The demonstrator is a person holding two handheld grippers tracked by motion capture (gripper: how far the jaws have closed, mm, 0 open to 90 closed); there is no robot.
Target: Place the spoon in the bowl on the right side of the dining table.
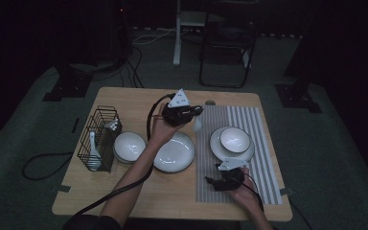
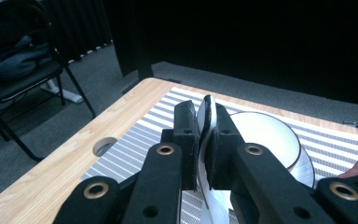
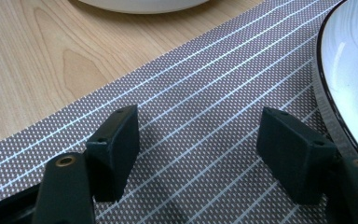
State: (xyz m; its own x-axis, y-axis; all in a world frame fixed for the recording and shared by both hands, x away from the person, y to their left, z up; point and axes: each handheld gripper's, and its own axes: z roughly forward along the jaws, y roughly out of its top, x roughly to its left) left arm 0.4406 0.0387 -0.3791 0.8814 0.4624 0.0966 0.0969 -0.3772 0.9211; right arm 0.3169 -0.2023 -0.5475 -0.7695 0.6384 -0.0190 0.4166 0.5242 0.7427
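Near the table's front edge, the right tongs [image 1: 219, 178] rest released on the grey striped woven placemat [image 1: 263, 177], their pads spread with only mat between them. Just beyond sits a white dark-rimmed bowl on a matching plate [image 1: 216, 143]. Toward the table's middle, the left tongs [image 1: 196, 115] are clenched on a white ceramic spoon [image 2: 207, 116], held above the placemat's far left part. Farther left stand another white plate [image 1: 174, 152], a second bowl [image 1: 129, 146] and a black wire caddy [image 1: 98, 136] holding one more spoon. The spoon seems on its way to the setting; next it likely needs lowering beside the plate, then letting go.
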